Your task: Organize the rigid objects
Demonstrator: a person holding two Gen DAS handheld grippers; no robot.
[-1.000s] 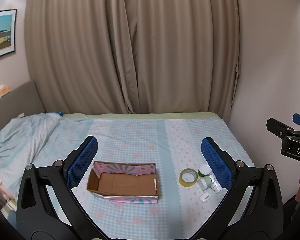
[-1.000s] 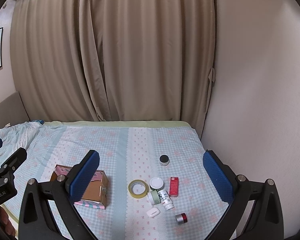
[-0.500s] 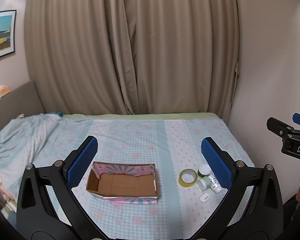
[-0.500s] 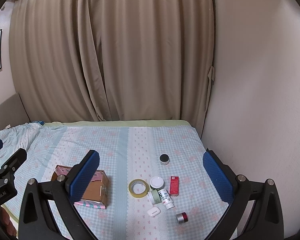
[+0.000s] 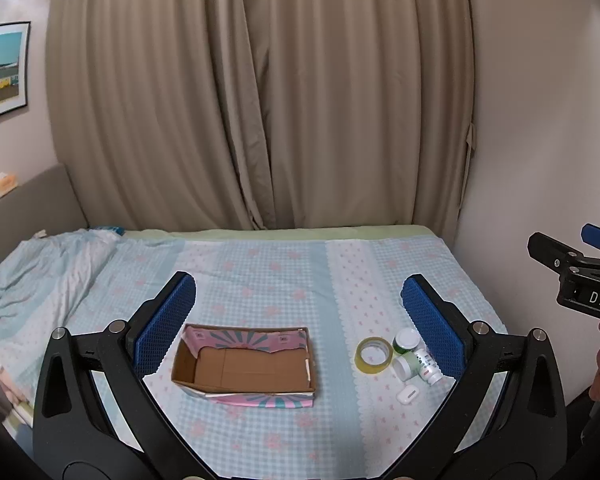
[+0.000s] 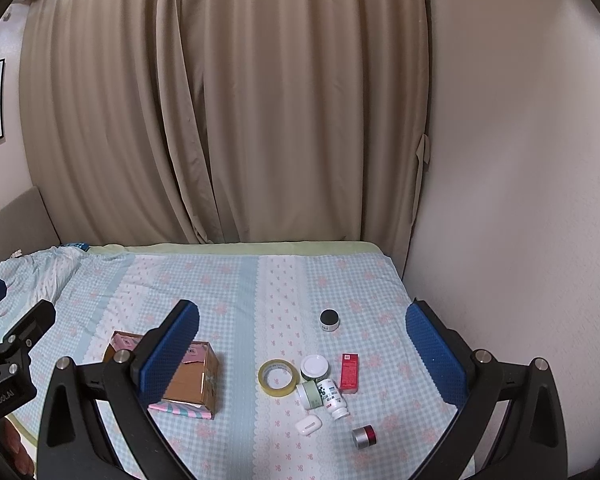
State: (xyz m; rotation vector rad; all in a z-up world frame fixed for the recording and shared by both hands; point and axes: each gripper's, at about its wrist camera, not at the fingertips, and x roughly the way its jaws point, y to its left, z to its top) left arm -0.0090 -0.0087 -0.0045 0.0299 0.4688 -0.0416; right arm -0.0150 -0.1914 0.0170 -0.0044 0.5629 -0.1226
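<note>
1. The left tongs [image 5: 299,320] are spread wide, blue pads far apart, holding and touching nothing; they hang above the bed [image 5: 260,272].
2. The right tongs [image 6: 302,344] are likewise spread wide and empty, clear of every item below them.
3. Nearest in the right wrist view, a small red and silver cylinder [image 6: 365,436] lies on its side on the checked bedspread, with a white earbud case [image 6: 308,425] just to its left.
4. Just beyond these, a white pill bottle [image 6: 332,398] lies tipped over, touching a pale green jar [image 6: 309,395] also on its side.
5. Next comes a roll of yellow tape [image 6: 278,377] lying flat, a white-lidded green jar [image 6: 314,367] standing beside it, and a red carton [image 6: 349,367] lying flat to their right.
6. A black-lidded jar [image 6: 329,320] stands alone farther back, well apart from the cluster.
7. The open cardboard box [image 5: 244,366], with pink patterned sides, sits left of the cluster between the left tongs' pads in the left wrist view; its brown inside looks bare.
8. A rumpled quilt [image 5: 40,276] is bunched at the bed's left end.
9. Beige curtains [image 5: 260,100] hang behind the bed, and a framed picture [image 5: 2,70] is on the left wall.
</note>
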